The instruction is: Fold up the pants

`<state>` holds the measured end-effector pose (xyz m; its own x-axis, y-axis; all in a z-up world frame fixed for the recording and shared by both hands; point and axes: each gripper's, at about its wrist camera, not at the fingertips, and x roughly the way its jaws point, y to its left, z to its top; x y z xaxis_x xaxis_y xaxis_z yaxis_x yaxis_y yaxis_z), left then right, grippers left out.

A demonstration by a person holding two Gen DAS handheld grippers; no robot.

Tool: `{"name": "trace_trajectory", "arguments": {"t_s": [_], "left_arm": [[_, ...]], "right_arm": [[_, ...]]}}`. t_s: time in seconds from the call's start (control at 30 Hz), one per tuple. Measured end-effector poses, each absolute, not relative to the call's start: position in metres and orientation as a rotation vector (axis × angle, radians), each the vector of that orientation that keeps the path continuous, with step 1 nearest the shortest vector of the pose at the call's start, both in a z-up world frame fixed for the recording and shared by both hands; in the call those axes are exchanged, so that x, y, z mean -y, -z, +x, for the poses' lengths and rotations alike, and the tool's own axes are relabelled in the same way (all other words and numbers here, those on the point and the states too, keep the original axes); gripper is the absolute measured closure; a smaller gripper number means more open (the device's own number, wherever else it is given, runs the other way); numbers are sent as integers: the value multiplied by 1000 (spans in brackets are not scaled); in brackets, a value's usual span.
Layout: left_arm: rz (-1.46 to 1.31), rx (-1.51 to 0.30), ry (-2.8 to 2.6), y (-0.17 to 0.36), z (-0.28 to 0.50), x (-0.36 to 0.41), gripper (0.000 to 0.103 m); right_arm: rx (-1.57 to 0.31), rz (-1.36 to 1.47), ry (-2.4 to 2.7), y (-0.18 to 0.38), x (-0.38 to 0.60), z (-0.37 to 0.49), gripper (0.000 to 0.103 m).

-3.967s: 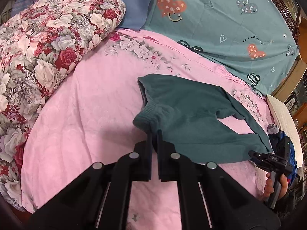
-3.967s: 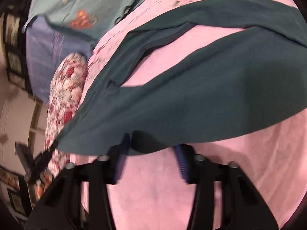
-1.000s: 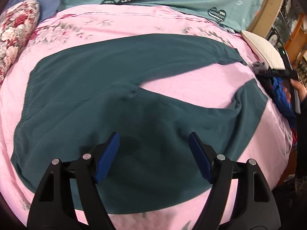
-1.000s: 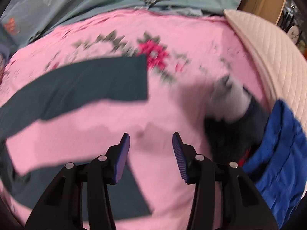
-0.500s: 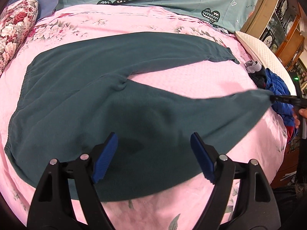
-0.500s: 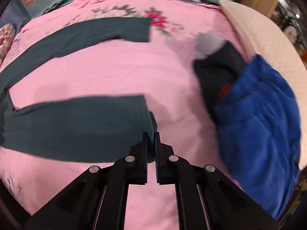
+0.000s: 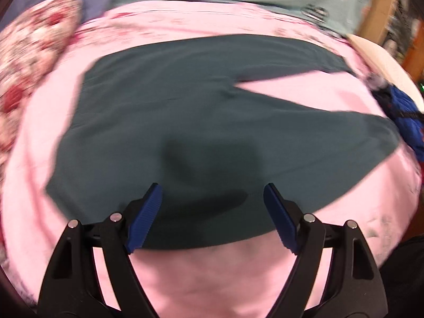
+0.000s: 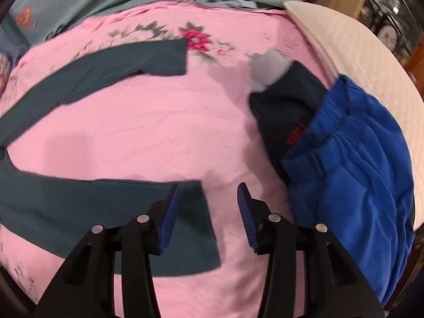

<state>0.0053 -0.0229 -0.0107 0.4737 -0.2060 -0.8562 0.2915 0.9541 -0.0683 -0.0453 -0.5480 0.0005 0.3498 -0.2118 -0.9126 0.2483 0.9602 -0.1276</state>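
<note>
Teal pants point(image 7: 185, 111) lie spread flat on the pink bedsheet point(image 7: 212, 278) — waistband to the left, both legs fanned out toward the right. Left gripper point(image 7: 212, 212) hovers over the seat area, jaws wide apart and holding nothing. Right gripper point(image 8: 208, 212) hangs above the near leg's hem point(image 8: 204, 225), jaws released — beside a blue garment point(image 8: 357, 172) heaped at the bed's edge.

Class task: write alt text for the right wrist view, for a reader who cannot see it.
The open right claw hovers over the cuff end of dark green pants spread legs apart on a pink bedsheet. A blue garment lies heaped to the right.
</note>
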Motion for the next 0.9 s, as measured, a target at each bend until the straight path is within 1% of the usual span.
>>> {"name": "trace_trajectory", "arguments": {"t_s": [0.03,0.07,0.1,0.13,0.17,0.23,0.27,0.37,0.4,0.5,0.53,0.57,0.6,0.63,0.7,0.77,0.83,0.9], "left_arm": [[78,-1040,254,12,6,6,22],[65,-1045,208,13,6,-8,22],[52,-1048,164,15,6,-21,22],[38,-1052,119,16,5,-36,22],[27,-1055,83,18,5,-47,22],[0,-1060,22,22,5,-66,22],[-15,-1063,-6,25,6,-75,22],[-39,-1053,-28,29,8,-88,20],[-31,-1049,-38,29,7,-89,16],[-25,-1045,-36,31,5,-91,15],[-25,-1046,-36,31,4,-93,15],[-26,-1047,-36,31,2,-94,15],[-29,-1048,-37,31,0,-97,16],[-35,-1043,-34,28,-2,-97,17],[-36,-1004,-12,19,-6,-94,17],[-31,-948,30,5,-8,-86,17],[-19,-918,75,-1,-5,-73,17],[-7,-925,99,2,3,-60,17]], "right_arm": [[-1197,11,303,7,546,-38,58],[-1221,11,299,16,547,-32,63],[-1238,30,287,25,546,-31,70],[-1241,66,258,29,546,-32,84],[-1225,53,262,28,546,-29,91],[-1201,24,276,24,543,-28,96],[-1189,35,307,22,549,-26,97],[-1172,54,372,21,560,-19,97],[-1173,48,391,22,561,-18,97],[-1193,-6,442,31,554,-14,96],[-1205,-27,456,33,551,-13,94],[-1213,-44,480,33,548,-14,86],[-1201,-56,500,29,546,-17,82],[-1166,-74,529,19,543,-20,75],[-1082,-86,558,-4,533,-25,73],[-990,2,398,-31,507,-32,71],[-965,81,179,-45,470,-33,71],[-968,96,-27,-46,419,-32,71]]}}
